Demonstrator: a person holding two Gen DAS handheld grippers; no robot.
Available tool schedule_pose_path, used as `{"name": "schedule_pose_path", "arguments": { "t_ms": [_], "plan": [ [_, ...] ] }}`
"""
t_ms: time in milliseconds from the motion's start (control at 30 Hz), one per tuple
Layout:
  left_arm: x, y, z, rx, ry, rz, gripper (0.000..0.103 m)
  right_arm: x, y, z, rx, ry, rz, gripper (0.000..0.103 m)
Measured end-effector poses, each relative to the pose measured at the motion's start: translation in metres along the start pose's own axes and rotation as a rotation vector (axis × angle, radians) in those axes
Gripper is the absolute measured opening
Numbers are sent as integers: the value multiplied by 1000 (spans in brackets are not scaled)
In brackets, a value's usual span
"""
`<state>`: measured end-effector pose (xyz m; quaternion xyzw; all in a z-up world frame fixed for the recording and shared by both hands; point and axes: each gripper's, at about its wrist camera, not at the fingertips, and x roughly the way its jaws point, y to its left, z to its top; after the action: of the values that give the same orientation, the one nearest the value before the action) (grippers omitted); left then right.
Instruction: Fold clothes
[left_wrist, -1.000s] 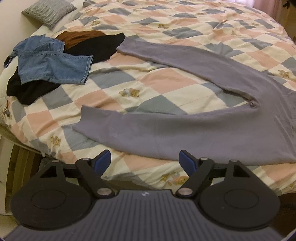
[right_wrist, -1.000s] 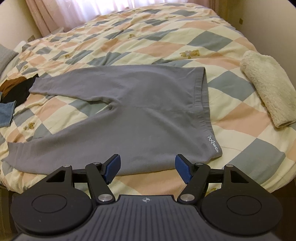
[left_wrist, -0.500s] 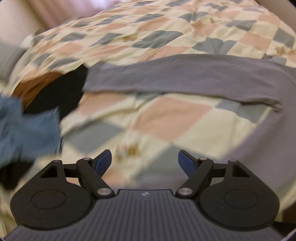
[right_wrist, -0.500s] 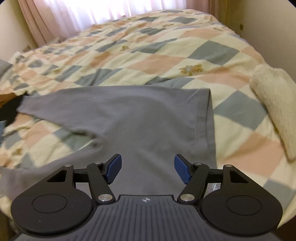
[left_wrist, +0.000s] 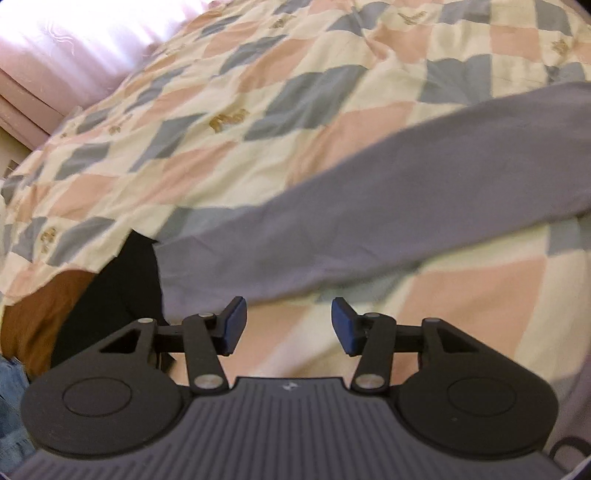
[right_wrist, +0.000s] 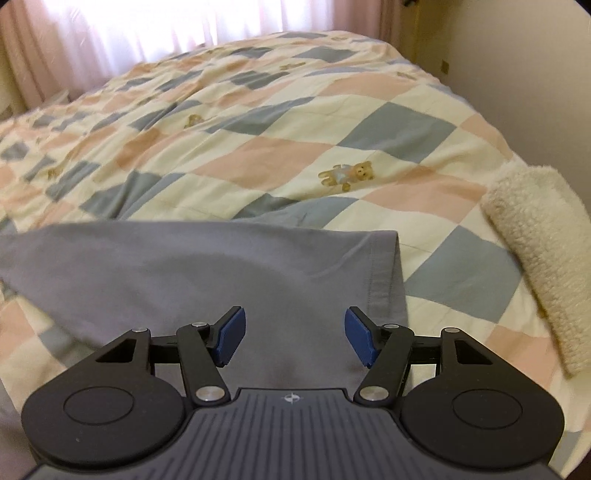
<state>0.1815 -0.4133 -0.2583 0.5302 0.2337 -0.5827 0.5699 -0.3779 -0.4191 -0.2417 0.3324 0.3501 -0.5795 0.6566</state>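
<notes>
Grey pants lie spread flat on the checkered quilt. In the left wrist view one pant leg (left_wrist: 369, 221) runs from lower left to upper right, its cuff end just beyond my open, empty left gripper (left_wrist: 288, 325). In the right wrist view the waist part (right_wrist: 221, 280) lies under my open, empty right gripper (right_wrist: 293, 336), with the waistband edge (right_wrist: 388, 280) just to its right. Both grippers hover above the fabric.
A black garment (left_wrist: 114, 291), a brown one (left_wrist: 33, 317) and blue jeans (left_wrist: 11, 398) lie piled left of the pant cuff. A rolled cream towel (right_wrist: 546, 258) lies at the bed's right edge. A curtained window (right_wrist: 166, 26) stands behind the bed.
Both grippers have moved forward over the bed and lower: the left from the near leg to the far leg's cuff, the right onto the waist. Both stay open.
</notes>
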Motion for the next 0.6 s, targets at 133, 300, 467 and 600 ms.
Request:
{"name": "schedule_pose_path", "arguments": {
  "t_ms": [133, 300, 467, 600],
  "plan": [
    [-25, -22, -54, -4, 46, -9, 48, -14, 13, -25, -142, 28, -31, 62],
    [-78, -61, -154, 4, 115, 56, 48, -26, 25, -76, -347, 82, -43, 62],
    [-102, -121, -247, 159, 169, 207, 48, -31, 26, -120, -449, 81, -50, 62],
    [-86, -159, -294, 317, 186, 301, 50, -35, 21, -157, -598, 58, -96, 62]
  ]
}}
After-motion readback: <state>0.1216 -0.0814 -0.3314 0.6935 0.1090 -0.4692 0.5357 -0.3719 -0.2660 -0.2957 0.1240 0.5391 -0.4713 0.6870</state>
